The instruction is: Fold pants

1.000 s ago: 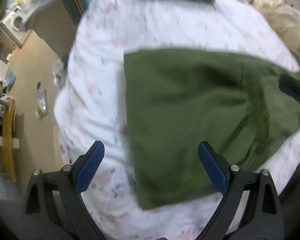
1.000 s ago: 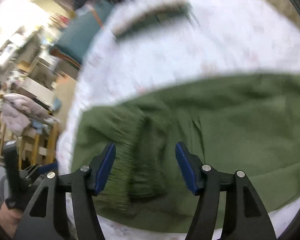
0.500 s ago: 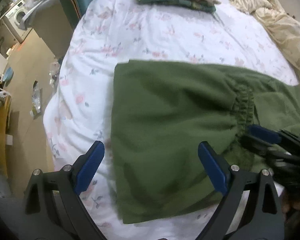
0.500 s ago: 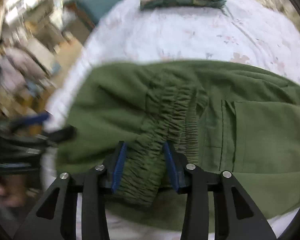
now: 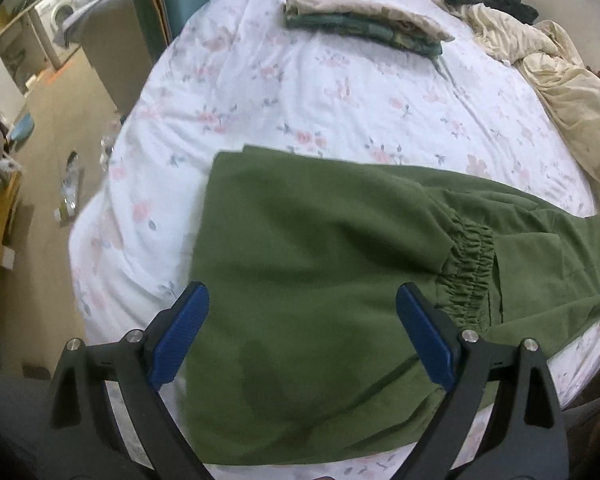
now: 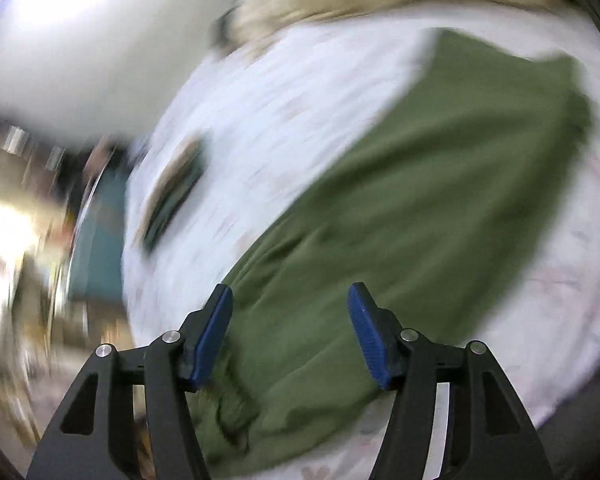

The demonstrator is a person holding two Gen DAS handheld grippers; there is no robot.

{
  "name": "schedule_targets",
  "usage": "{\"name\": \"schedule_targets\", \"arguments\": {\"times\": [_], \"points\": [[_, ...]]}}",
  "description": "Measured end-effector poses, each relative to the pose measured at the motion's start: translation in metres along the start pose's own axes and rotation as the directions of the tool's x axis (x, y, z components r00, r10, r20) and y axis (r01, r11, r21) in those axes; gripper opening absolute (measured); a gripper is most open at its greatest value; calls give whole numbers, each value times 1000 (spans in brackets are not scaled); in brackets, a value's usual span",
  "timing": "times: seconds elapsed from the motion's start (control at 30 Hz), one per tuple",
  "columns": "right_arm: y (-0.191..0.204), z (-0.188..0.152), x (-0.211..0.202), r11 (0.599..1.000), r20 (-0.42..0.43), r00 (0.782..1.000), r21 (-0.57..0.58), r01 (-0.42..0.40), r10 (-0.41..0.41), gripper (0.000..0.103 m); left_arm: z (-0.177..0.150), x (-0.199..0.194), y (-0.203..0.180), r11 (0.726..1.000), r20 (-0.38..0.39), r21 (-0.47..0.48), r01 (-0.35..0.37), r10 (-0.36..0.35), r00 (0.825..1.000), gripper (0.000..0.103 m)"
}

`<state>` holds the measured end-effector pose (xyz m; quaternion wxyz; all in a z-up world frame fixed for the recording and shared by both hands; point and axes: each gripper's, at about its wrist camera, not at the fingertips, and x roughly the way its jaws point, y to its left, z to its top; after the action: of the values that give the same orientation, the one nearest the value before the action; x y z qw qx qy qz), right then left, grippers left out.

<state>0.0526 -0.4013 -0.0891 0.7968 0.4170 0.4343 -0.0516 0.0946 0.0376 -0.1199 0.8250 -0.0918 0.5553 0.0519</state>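
Green pants point(image 5: 320, 264) lie folded over on a white floral bed sheet point(image 5: 300, 92). Their elastic waistband point(image 5: 470, 268) lies on top at the right. My left gripper point(image 5: 302, 336) is open and empty, hovering above the pants' near left part. In the blurred right wrist view the pants point(image 6: 412, 208) stretch away to the upper right. My right gripper point(image 6: 290, 336) is open and empty just above the near end of the pants.
A folded stack of clothes point(image 5: 360, 28) lies at the far side of the bed. A crumpled beige blanket point(image 5: 560, 80) lies at the far right. The floor point(image 5: 52, 152) with litter and furniture is to the left of the bed.
My right gripper was closed on the waistband half a second ago; it has let go, opened and swung away, so its view is blurred. The left gripper pulled back slightly.
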Motion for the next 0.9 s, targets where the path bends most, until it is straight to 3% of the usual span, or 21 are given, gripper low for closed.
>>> {"name": "schedule_targets", "arguments": {"times": [0.13,0.2,0.27,0.37,0.47,0.53,0.67,0.7,0.73,0.77,0.83,0.9], "points": [[-58,28,-20,970,96,983,201,135,-157,62,3,-5,2,1000,27,-18,-19,20,999,93],[-91,44,-33,939,159,952,270,212,-261,62,7,-10,6,999,58,-33,-31,33,998,93],[-120,55,-44,901,197,929,370,226,-314,62,11,-14,12,998,76,-60,-34,38,996,93],[-158,68,-53,832,217,873,466,300,-437,62,16,-17,20,995,70,-99,-9,16,997,93],[-188,75,-52,796,205,869,534,286,-450,55,16,-14,24,991,38,-130,27,-22,999,93],[-193,81,-47,782,204,849,534,320,-487,53,15,-12,23,992,25,-118,31,-28,999,93],[-188,97,-31,796,211,843,498,344,-496,51,13,-9,25,993,1,-116,28,-28,1000,93],[-183,102,-25,801,204,834,465,377,-512,46,13,-7,27,991,-8,-128,35,-36,999,93],[-176,105,-20,812,204,828,417,409,-522,17,12,-7,29,990,-14,-137,38,-40,999,93],[-170,107,-17,817,201,823,378,435,-531,3,12,-6,30,989,-21,-143,38,-41,999,93],[-154,112,-20,818,246,793,324,475,-558,3,11,-5,30,989,-25,-145,39,-43,999,93],[-143,112,-32,800,308,744,331,500,-592,2,11,-4,28,989,-32,-139,41,-46,998,93]]}}
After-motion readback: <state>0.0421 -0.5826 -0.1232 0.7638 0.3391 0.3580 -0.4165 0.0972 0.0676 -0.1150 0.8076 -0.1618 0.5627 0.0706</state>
